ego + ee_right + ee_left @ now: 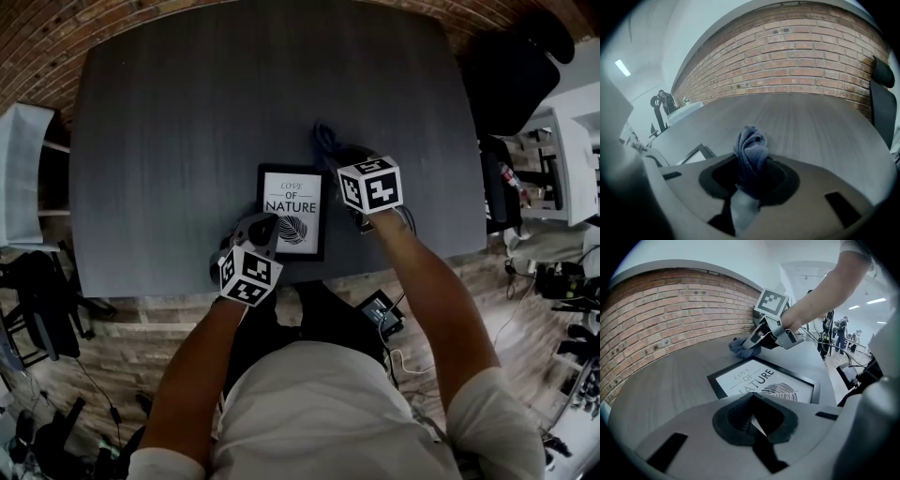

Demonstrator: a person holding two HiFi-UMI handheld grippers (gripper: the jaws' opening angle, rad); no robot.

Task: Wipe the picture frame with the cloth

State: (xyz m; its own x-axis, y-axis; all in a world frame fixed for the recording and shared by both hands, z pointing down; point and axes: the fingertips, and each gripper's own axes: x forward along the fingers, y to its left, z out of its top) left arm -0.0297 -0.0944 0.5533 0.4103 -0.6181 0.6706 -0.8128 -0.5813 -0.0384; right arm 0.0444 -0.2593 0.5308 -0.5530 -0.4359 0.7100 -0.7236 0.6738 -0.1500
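Note:
A black picture frame (292,211) with a white "Love of Nature" print lies flat near the front edge of the dark table (187,122). My left gripper (258,230) is shut and sits at the frame's near-left corner; whether it touches the frame I cannot tell. In the left gripper view the frame (764,383) shows just beyond the closed jaws. My right gripper (337,159) is shut on a bunched blue cloth (325,141) just past the frame's far-right corner. The cloth (751,147) sticks up from between the jaws, over the table beside the frame (696,154).
A black office chair (511,70) and a white desk (577,150) stand right of the table. A white chair (23,173) stands on the left. A brick wall (670,319) runs behind the table. Cables and gear lie on the floor (562,281).

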